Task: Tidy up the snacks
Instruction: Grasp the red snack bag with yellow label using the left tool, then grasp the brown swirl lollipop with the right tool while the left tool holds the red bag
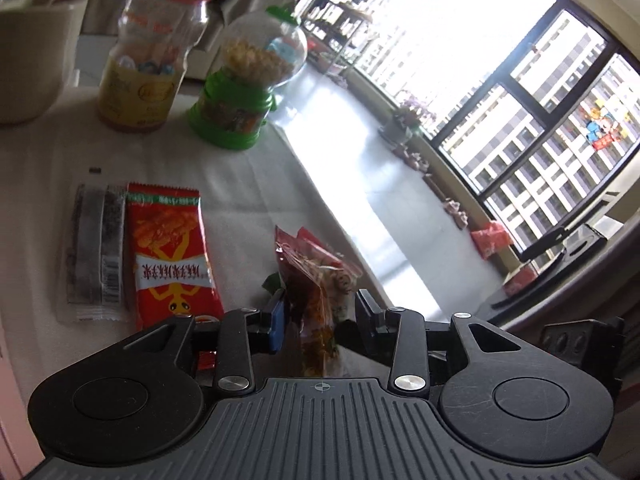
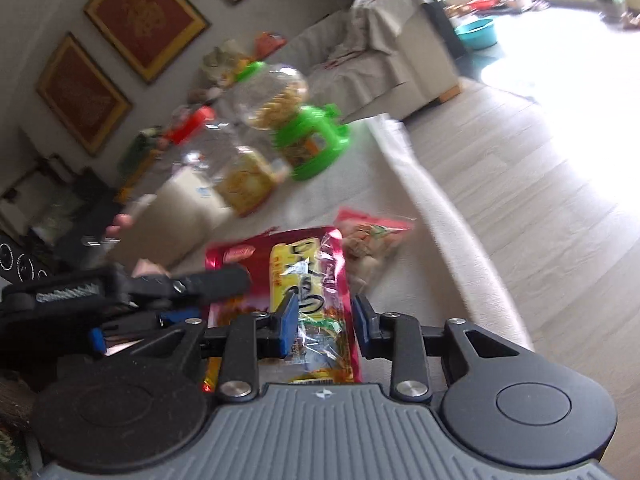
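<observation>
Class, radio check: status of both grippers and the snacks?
Left gripper open around small clear snack bag. Right gripper open over red-yellow packet. Jars behind, nothing blocking.

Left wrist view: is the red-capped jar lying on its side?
No, the red-capped jar stands upright on the table, beside the green-based dispenser.

Snack items and rig: colours and patterns recorded.

White surface (image 1: 248, 176); clear jar (image 1: 144, 60) capped red, labelled yellow; clear dispenser (image 1: 248, 80) with green base and cap, yellow contents; red packet (image 1: 168, 256) printed with orange sticks, white band and yellow figure; grey-and-dark-red striped packet (image 1: 96, 248); translucent red bag (image 1: 320, 280); red-bordered yellow packet (image 2: 308, 292); black grippers with blue pads (image 2: 290, 320); red pictures framed in gold (image 2: 144, 20).
</observation>
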Action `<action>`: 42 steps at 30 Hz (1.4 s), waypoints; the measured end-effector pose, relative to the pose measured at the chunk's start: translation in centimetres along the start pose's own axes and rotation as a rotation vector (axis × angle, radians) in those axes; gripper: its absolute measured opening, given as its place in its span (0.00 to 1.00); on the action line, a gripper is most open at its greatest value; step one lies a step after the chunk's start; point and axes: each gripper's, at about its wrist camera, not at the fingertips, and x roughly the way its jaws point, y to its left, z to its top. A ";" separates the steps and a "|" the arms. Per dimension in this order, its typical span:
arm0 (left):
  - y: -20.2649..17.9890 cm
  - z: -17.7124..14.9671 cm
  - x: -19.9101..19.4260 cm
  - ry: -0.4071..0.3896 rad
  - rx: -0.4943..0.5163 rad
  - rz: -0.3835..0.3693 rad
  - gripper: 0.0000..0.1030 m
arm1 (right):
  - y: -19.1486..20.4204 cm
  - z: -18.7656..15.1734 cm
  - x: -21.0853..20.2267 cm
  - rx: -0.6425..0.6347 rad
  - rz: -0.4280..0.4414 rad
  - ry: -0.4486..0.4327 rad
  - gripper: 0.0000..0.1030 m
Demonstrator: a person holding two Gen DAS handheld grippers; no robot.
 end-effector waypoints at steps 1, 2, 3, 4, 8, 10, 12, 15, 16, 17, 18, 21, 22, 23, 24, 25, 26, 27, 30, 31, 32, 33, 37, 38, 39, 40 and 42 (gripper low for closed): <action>-0.1 -0.1 -0.3 0.000 0.002 0.006 0.39 | 0.0 -0.1 -0.1 0.002 0.024 0.009 0.26; -0.1 -0.2 -0.3 0.008 -0.005 0.022 0.39 | 0.2 -0.1 0.0 -0.003 0.032 0.018 0.26; 0.0 -0.4 0.0 0.019 -0.009 0.044 0.39 | 0.3 -0.2 0.1 -0.008 0.030 0.026 0.26; 0.3 -0.7 0.6 0.036 -0.013 0.067 0.37 | 0.3 -0.3 0.4 -0.011 0.029 0.038 0.26; 2.6 -1.7 2.6 0.090 -0.142 0.042 0.30 | 0.9 -0.5 1.1 -0.039 0.004 0.059 0.24; 3.8 -1.9 2.9 0.087 -0.221 0.002 0.28 | 0.9 -0.5 1.2 -0.045 -0.007 0.057 0.24; 4.5 -2.1 2.8 0.078 -0.253 -0.028 0.26 | 0.9 -0.4 1.2 -0.044 -0.001 0.055 0.24; 4.8 -2.4 2.2 0.053 -0.250 -0.048 0.24 | 0.3 -0.2 0.9 -0.023 -0.026 0.032 0.31; 4.6 -2.7 1.8 0.041 -0.230 -0.035 0.24 | -0.3 -0.1 0.5 -0.005 -0.041 0.012 0.31; 4.3 -2.8 1.4 0.029 -0.207 -0.017 0.24 | -0.5 0.0 0.3 0.009 -0.060 -0.005 0.31; 4.0 -2.9 0.9 0.017 -0.182 0.000 0.23 | -0.7 0.0 0.3 0.016 -0.081 -0.015 0.30; 2.4 -3.2 -1.3 -0.014 -0.122 0.029 0.23 | -0.1 -0.2 0.7 -0.022 -0.096 -0.010 0.30; 1.8 -3.2 -2.0 -0.028 -0.094 0.049 0.23 | 0.2 -0.3 0.8 -0.042 -0.095 -0.004 0.30; 0.8 -3.2 -2.7 -0.043 -0.054 0.084 0.23 | 0.5 -0.4 0.9 -0.060 -0.091 0.002 0.30; -0.2 -3.0 -3.1 -0.057 0.000 0.144 0.23 | 0.7 -0.5 1.0 -0.070 -0.088 0.006 0.30; -1.2 -3.0 -3.2 -0.069 0.065 0.218 0.24 | 0.7 -0.5 1.0 -0.075 -0.089 0.006 0.30; -2.1 -3.0 -3.0 -0.080 0.133 0.286 0.25 | 0.7 -0.4 1.0 -0.073 -0.090 0.006 0.30; -2.8 -3.0 -2.6 -0.083 0.191 0.335 0.24 | 0.6 -0.4 0.9 -0.067 -0.092 0.005 0.30; -3.9 -2.3 -1.4 -0.041 0.244 0.392 0.24 | 0.4 -0.3 0.8 -0.053 -0.104 -0.005 0.30; -4.4 -1.9 -1.1 -0.033 0.261 0.401 0.23 | 0.3 -0.3 0.8 -0.047 -0.102 -0.006 0.30; -5.0 -1.7 -1.0 -0.029 0.290 0.413 0.23 | 0.2 -0.3 0.8 -0.043 -0.100 -0.006 0.30; -5.6 -1.6 -0.9 -0.023 0.328 0.425 0.23 | 0.2 -0.3 0.8 -0.041 -0.099 -0.006 0.30; -5.7 -2.4 0.9 0.090 0.335 0.392 0.23 | 0.2 -0.2 0.9 -0.039 -0.098 -0.005 0.30; -5.0 -2.4 1.6 0.094 0.310 0.381 0.23 | 0.2 -0.2 0.9 -0.038 -0.097 -0.005 0.30; -4.4 -2.4 1.9 0.084 0.281 0.373 0.22 | 0.2 -0.2 0.8 -0.039 -0.098 -0.006 0.30; -3.7 -2.4 1.9 0.067 0.245 0.359 0.21 | 0.1 -0.3 0.8 -0.038 -0.097 -0.007 0.30; -2.7 -2.1 1.4 0.032 0.183 0.311 0.21 | 0.1 -0.3 0.8 -0.035 -0.093 -0.009 0.31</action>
